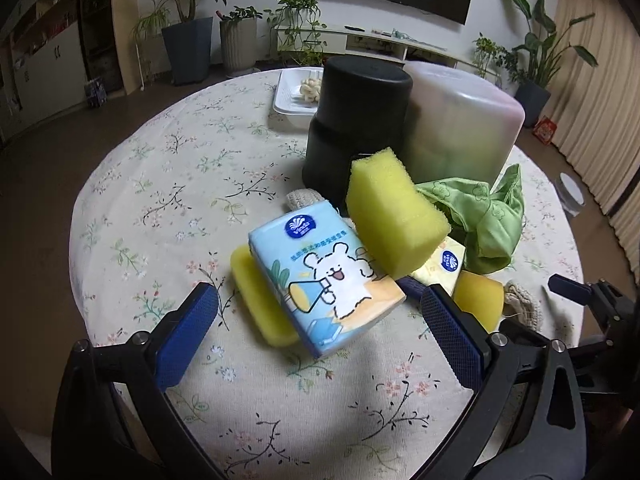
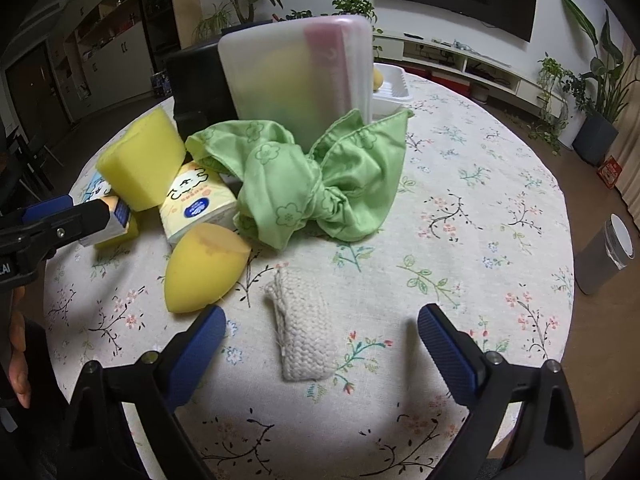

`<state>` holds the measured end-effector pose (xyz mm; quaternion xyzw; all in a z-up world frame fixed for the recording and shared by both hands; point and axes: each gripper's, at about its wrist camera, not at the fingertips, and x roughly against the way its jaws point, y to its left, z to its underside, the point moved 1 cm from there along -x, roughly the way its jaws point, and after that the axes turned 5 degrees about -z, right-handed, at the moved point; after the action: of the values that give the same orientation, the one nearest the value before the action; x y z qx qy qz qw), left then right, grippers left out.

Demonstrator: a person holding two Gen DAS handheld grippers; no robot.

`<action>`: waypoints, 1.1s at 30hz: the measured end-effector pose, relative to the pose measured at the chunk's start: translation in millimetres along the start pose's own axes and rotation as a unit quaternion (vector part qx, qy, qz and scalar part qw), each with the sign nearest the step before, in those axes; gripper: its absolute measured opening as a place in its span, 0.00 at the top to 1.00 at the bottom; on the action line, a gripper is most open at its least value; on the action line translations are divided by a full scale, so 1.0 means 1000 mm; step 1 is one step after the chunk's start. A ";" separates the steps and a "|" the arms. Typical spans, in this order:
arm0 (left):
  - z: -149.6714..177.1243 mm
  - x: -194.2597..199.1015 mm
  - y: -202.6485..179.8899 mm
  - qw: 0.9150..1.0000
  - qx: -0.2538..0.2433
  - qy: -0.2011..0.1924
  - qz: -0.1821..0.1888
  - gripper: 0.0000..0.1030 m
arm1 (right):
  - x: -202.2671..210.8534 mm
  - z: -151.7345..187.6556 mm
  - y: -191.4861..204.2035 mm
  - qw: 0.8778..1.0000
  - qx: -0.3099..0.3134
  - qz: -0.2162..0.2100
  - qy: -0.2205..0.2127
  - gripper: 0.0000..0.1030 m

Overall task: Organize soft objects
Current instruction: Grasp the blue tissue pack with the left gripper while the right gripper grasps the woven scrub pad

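Note:
My left gripper [image 1: 320,304] is open, its jaws either side of a blue tissue pack [image 1: 324,280] that leans on a flat yellow sponge [image 1: 260,304]. A thick yellow sponge [image 1: 394,216] rests on top of the pile. A yellow tissue pack [image 1: 442,266], a green cloth [image 1: 484,216] and a yellow egg-shaped sponge [image 1: 480,300] lie to the right. My right gripper [image 2: 320,332] is open around a cream knitted cloth [image 2: 304,332]. The egg-shaped sponge also shows in the right wrist view [image 2: 204,268], as does the green cloth [image 2: 320,184].
A black bin [image 1: 356,120] and a translucent white bin [image 1: 460,120] stand behind the pile on the round floral table [image 1: 160,200]. A white tray [image 1: 292,96] sits at the far edge. A grey can [image 2: 604,256] stands off the table's right.

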<state>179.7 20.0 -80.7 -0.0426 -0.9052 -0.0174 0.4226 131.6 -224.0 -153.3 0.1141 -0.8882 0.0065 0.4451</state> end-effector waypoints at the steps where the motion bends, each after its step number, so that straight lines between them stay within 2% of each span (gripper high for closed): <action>1: 0.000 -0.001 -0.002 1.000 -0.001 0.001 -0.004 0.00 | 0.000 0.000 0.000 1.000 0.000 0.000 0.000 0.06; 4: 0.000 -0.005 -0.002 1.000 -0.001 0.005 -0.010 0.00 | 0.000 0.001 0.002 1.000 0.003 0.002 0.000 0.08; 14: 0.001 -0.010 0.000 1.000 0.005 0.011 -0.026 0.02 | -0.005 0.003 0.011 1.000 0.013 0.002 0.010 0.25; 15: 0.002 -0.010 0.000 1.000 0.007 0.011 -0.024 0.05 | -0.005 0.003 0.012 1.000 0.013 0.003 0.009 0.28; 17: 0.003 -0.011 0.000 1.000 0.010 0.014 -0.017 0.22 | -0.005 0.003 0.013 1.000 0.012 0.003 0.008 0.31; 19: 0.004 -0.012 -0.001 1.000 0.008 0.018 -0.019 0.32 | -0.004 0.003 0.014 1.000 0.011 0.004 0.008 0.34; 23: 0.005 -0.009 0.002 0.999 0.010 0.014 -0.027 0.47 | -0.002 0.003 0.015 1.000 0.012 0.004 0.005 0.46; 25: 0.005 -0.007 0.005 0.999 0.016 0.013 -0.028 0.50 | -0.001 0.003 0.013 1.000 0.012 0.004 0.003 0.55; 27: 0.006 -0.006 0.007 0.999 0.018 0.011 -0.027 0.50 | 0.000 0.003 0.012 1.000 0.011 0.004 0.001 0.72; 33: 0.006 -0.001 0.006 0.999 0.016 0.002 -0.028 0.51 | 0.001 0.002 0.012 1.000 0.010 0.000 -0.001 0.75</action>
<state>176.4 26.2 -85.7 -0.0102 -0.9052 -0.0147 0.4247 126.8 -212.9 -152.6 0.1186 -0.8884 0.0159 0.4433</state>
